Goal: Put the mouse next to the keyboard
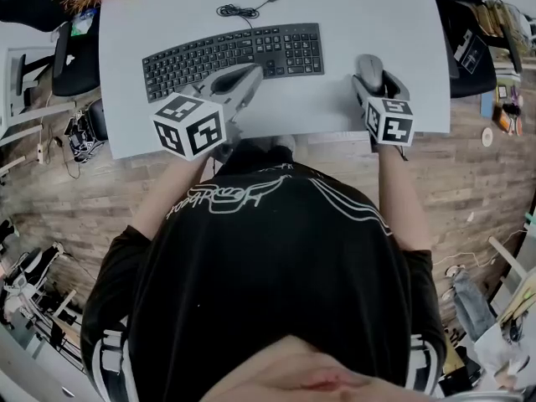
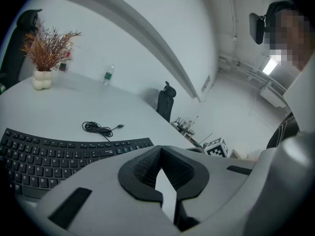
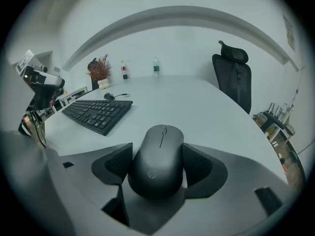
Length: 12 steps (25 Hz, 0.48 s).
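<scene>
The person stands at the near edge of a pale grey table (image 1: 335,7), a gripper in each hand. The right gripper (image 1: 373,80) has its tongs pinching a dark mouse (image 1: 369,65): looking along that gripper, the two black pads press against the mouse (image 3: 160,151) on both sides, its scroll-wheel end pointing away toward the table's far edge. The mouse sits over the right part of the table, close to the near edge, off the right end of the black keyboard (image 1: 234,59) with a strip of bare table between them. I cannot tell whether it rests on the surface or is lifted just off it. The keyboard lies across the middle of the table, angled slightly, with its coiled cable (image 1: 239,11) loose behind it toward the far edge. The left gripper (image 1: 251,74) hangs over the near side of the keyboard with its tongs pressed together at the tips and nothing between them (image 2: 160,149). A dried plant in a white vase (image 2: 43,58) stands at the far left corner, and a small bottle (image 2: 108,75) along the far edge.
</scene>
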Tool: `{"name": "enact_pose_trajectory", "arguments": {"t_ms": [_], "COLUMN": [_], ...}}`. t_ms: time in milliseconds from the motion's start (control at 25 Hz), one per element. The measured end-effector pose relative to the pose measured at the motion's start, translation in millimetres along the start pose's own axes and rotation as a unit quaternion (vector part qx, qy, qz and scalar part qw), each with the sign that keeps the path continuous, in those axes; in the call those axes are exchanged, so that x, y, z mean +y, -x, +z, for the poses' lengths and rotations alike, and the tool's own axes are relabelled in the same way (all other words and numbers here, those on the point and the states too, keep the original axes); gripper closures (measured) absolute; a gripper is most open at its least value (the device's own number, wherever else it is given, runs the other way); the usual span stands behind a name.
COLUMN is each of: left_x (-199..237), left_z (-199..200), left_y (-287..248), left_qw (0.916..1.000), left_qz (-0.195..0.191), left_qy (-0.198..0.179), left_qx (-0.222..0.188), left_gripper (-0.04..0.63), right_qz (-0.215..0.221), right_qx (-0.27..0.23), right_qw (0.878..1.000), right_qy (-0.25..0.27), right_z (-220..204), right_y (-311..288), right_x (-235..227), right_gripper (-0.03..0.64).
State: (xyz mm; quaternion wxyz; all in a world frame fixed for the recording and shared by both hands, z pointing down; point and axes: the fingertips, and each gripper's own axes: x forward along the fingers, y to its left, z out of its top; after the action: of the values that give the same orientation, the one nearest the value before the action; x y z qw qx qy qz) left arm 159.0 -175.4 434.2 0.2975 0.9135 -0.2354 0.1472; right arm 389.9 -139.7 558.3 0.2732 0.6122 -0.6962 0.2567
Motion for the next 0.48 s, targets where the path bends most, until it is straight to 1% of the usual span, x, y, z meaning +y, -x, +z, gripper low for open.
{"name": "enact_pose_trajectory", "arguments": {"t_ms": [200, 360, 480], "left_x": [7, 7, 13], "left_z": [-8, -16, -17], "left_y": [5, 10, 18], "left_qw": [0.9999, 0.9997, 0.9992], "left_qz": [0.006, 0.003, 0.005], "left_qy": [0.015, 0.026, 0.038], "left_qx": [-0.004, -0.005, -0.014], "left_gripper": [0.588, 0.588, 0.588], "right_qz": [0.0, 0.006, 0.013], "right_qx": [0.019, 0.039, 0.04], "right_qw": [1.0, 0.999, 0.999], "right_qy": [0.0, -0.001, 0.0], "right_z": [0, -2, 0], "right_y": [-2, -2, -2], "right_x": [0, 1, 3], "right_gripper": [0.31, 0.31, 0.31]}}
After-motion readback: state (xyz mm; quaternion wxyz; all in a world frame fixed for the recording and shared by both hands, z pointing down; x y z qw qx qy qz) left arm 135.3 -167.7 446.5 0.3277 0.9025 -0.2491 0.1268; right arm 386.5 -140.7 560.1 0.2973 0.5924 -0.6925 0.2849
